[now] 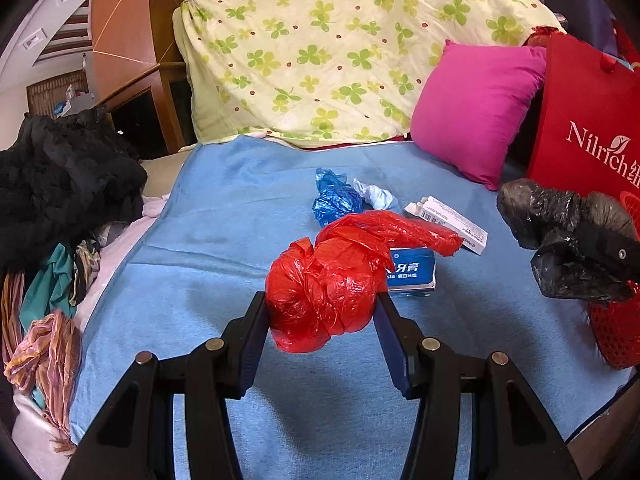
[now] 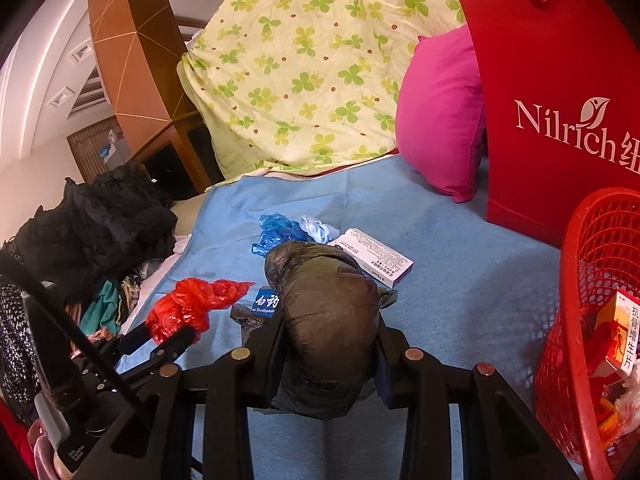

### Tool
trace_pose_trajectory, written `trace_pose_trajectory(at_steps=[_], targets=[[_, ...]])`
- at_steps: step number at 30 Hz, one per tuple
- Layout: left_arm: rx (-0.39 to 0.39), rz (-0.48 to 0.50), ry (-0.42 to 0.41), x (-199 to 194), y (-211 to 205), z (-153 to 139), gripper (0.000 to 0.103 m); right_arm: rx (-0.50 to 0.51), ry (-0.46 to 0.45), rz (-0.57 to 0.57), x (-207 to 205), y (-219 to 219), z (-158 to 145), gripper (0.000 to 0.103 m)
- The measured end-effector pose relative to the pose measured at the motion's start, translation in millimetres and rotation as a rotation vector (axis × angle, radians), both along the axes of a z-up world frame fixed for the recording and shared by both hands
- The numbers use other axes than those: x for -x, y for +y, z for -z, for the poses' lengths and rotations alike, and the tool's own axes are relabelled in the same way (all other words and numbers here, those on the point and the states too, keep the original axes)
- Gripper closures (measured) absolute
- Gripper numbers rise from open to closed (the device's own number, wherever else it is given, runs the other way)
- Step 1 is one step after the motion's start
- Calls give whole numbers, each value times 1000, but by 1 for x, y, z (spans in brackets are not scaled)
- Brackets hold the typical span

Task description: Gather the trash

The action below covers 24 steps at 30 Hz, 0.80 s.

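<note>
My left gripper is shut on a knotted red plastic bag, held above the blue bed cover. The same red bag shows at the left of the right wrist view. My right gripper is shut on a stuffed black plastic bag; that black bag hangs at the right in the left wrist view. On the cover lie a crumpled blue bag, a white wad, a white carton and a blue toothpaste box.
A red mesh basket with a few cartons inside stands at the right, next to a red gift bag. A pink cushion and a clover-print quilt lie behind. Dark clothes pile at the left bed edge.
</note>
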State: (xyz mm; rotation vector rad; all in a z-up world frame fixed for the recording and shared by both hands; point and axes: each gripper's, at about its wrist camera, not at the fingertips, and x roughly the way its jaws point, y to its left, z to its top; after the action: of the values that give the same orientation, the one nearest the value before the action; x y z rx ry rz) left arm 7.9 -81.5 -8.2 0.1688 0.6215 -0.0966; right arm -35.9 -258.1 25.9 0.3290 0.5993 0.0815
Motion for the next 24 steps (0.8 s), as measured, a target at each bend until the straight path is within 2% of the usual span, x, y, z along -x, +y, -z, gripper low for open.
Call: trace_pose_trajectory(at_steps=[24], targets=[[-36,36,6,0,-25,7,48,-1,0,20,10,-13,-3,64]])
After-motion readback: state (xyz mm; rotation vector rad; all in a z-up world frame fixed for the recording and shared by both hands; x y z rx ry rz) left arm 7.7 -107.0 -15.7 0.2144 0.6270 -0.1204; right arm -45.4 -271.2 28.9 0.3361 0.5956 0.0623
